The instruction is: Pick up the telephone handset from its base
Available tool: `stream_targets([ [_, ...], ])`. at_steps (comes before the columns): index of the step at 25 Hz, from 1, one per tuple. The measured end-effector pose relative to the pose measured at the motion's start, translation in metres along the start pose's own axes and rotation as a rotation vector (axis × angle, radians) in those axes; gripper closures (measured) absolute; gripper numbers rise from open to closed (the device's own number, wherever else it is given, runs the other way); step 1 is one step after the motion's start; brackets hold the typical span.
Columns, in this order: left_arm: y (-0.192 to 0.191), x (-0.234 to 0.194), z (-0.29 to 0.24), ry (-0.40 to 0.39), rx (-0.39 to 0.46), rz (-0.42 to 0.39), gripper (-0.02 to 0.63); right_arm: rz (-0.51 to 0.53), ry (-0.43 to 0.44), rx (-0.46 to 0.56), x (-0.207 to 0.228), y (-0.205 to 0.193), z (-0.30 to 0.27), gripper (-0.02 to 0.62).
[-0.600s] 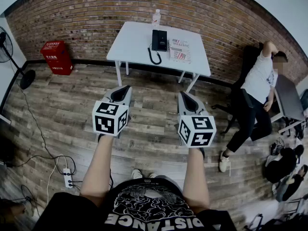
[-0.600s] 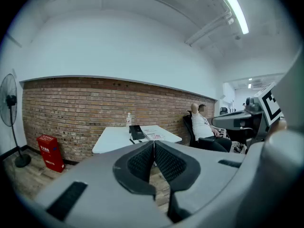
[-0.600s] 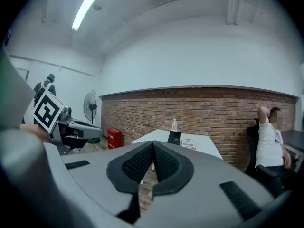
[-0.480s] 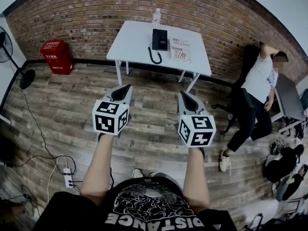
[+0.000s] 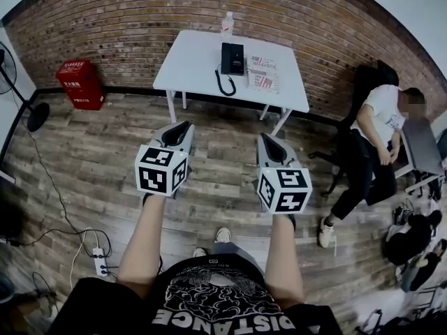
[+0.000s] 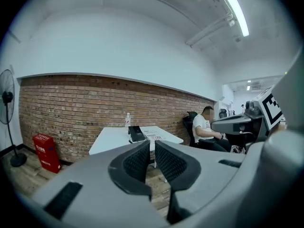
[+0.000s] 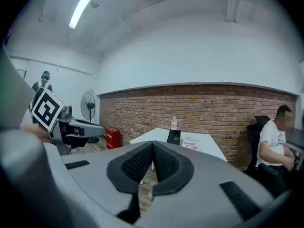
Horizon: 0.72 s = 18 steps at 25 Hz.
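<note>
lying well beyond hand-held grippers (image 5: 184, 126) (image 5: 265, 139): handset (image 5: 227, 57)

1. Left gripper (image 5: 182, 127): jaws together, nothing between them, pointing far and slightly down.
2. Right gripper (image 5: 266, 140): likewise closed and empty, alongside.
3. Left forearm (image 5: 143, 237) and right forearm (image 5: 283, 255) reach forward in parallel.

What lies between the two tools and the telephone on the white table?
In the head view, only wood floor and the white table's near part separate the left tool and right tool from the telephone.
</note>
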<state>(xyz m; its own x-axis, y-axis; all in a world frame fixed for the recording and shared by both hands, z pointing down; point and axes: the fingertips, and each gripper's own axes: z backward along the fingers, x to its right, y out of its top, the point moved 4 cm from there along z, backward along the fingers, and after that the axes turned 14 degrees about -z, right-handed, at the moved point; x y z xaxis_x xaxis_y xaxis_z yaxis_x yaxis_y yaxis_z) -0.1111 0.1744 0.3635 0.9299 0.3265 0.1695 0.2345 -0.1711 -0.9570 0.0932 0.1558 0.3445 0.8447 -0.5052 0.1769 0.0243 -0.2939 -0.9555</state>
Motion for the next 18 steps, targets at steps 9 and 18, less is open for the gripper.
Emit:
stream_targets([
  [9,-0.011,-0.022,-0.046,0.004,-0.034,0.025,0.54,-0.023,0.017,-0.009,0.022,0.001,-0.048,0.595],
  [18,-0.002,-0.038,-0.123,0.01,-0.057,0.034,0.508,-0.039,0.04,-0.017,0.07,0.016,-0.111,0.595],
])
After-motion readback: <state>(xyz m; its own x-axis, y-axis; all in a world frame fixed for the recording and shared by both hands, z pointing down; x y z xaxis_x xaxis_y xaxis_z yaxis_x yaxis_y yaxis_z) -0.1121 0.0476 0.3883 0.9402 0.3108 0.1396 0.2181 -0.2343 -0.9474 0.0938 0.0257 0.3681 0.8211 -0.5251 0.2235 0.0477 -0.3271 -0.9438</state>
